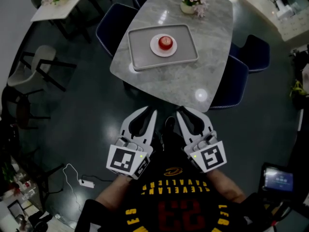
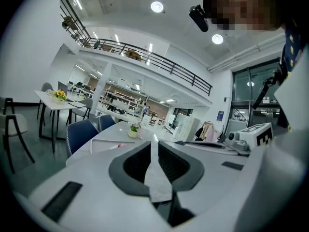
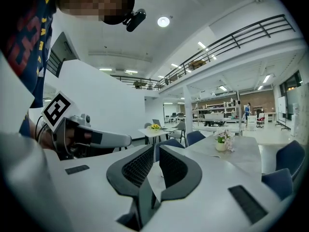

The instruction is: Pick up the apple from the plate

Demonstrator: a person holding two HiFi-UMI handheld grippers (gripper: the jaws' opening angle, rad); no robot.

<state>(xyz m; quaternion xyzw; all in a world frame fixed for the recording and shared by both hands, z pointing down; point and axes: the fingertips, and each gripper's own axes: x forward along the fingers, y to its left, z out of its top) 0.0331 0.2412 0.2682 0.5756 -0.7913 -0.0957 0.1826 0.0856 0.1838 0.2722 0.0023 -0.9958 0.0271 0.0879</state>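
In the head view a red apple [image 1: 165, 42] sits on a small white plate [image 1: 155, 50]. The plate rests on a grey tray [image 1: 140, 57] on the marble table [image 1: 193, 76]. Both grippers hang low in front of the person's chest, well short of the table's near corner. My left gripper [image 1: 150, 110] has its jaws together with nothing in them, and its own view shows the tips meeting [image 2: 153, 138]. My right gripper [image 1: 183, 109] [image 3: 157, 149] is also shut and empty, with only a thin slit between its pads. The apple is hidden in the right gripper view.
A pot of pink flowers [image 1: 193, 1] [image 3: 222, 141] stands at the table's far end. Blue chairs [image 1: 113, 25] [image 1: 236, 81] flank the table. Another table with yellow flowers [image 1: 60, 1] stands at the far left. A white cable [image 1: 77, 175] lies on the dark floor.
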